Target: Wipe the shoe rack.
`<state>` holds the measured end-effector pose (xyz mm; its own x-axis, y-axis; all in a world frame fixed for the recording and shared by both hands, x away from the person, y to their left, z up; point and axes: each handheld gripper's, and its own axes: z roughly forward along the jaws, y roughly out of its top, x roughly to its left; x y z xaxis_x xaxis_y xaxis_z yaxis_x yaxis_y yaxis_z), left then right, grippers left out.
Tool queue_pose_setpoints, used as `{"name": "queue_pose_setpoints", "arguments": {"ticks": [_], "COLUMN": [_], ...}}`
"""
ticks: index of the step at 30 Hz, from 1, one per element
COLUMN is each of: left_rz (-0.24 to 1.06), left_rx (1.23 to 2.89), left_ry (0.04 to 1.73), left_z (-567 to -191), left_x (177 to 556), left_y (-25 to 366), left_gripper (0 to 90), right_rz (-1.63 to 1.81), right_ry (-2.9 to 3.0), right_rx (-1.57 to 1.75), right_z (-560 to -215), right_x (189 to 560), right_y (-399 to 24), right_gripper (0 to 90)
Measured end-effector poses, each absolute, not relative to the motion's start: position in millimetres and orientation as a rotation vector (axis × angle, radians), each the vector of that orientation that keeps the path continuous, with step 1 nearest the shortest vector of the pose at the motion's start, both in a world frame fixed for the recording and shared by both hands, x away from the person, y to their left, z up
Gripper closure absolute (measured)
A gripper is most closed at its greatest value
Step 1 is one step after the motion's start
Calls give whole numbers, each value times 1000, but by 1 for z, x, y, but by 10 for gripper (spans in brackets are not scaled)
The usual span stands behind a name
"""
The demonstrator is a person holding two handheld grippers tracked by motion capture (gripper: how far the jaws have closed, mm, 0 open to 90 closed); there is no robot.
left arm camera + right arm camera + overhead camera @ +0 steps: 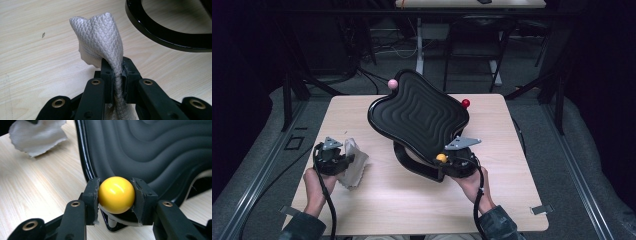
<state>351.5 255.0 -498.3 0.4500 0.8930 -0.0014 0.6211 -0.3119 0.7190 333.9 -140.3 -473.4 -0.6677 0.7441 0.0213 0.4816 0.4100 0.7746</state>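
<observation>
Between the right gripper's (116, 195) jaws we've got a yellow ball (116, 194) pinched tight, pads pressing on both sides of it. That ball is a knob on a short stem at the near corner of a black wavy tray (155, 147), which sits tilted on a black ring base (412, 162) in the middle of the table (377, 200). From the high view we can see two more knobs on the tray's edge: a pink ball (392, 84) at the far left corner and a red ball (465, 103) at the right one.

Over on the left side, the left gripper (117, 75) is clamped shut on a grey cloth (100, 40), the fabric bunched up and sticking out above the jaws, with the rest hanging down onto the wood. It sits near the table's left edge, just beside the ring base but not touching it, well apart from the right gripper.
</observation>
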Motion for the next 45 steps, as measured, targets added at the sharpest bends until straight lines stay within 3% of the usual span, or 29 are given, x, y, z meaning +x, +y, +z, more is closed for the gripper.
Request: {"name": "queue_pose_setpoints", "arguments": {"ticks": [4,8,16,18,38,41,42,45], "left_rz": [532,527,517,520,536,544,551,567], "left_rx": [2049,2048,2062,2053,2037,2036,2037,2038], "left_ry": [1256,1250,1232,1236,1254,1258,1254,1244], "left_z": [-498,-498,-499,-498,-497,-498,-498,-497], "left_x": [351,352,354,353,352,353,353,352], "left_y": [255,254,251,252,257,256,255,254], "left_gripper": [816,816,815,815,815,815,815,815], "right_rz": [1041,1119,1103,1069,1108,1059,1050,1048], "right_ry": [2281,2209,2143,2123,2300,2239,2215,2165], "right_rx": [1128,1173,1226,1247,1084,1141,1154,1242], "right_z": [-471,-471,-474,-473,-470,-470,-470,-473], "right_x": [333,336,338,339,376,376,376,377], "right_y": [-152,-155,-151,-152,-184,-182,-181,-183], "right_gripper": [580,512,540,590,595,573,513,463]}}
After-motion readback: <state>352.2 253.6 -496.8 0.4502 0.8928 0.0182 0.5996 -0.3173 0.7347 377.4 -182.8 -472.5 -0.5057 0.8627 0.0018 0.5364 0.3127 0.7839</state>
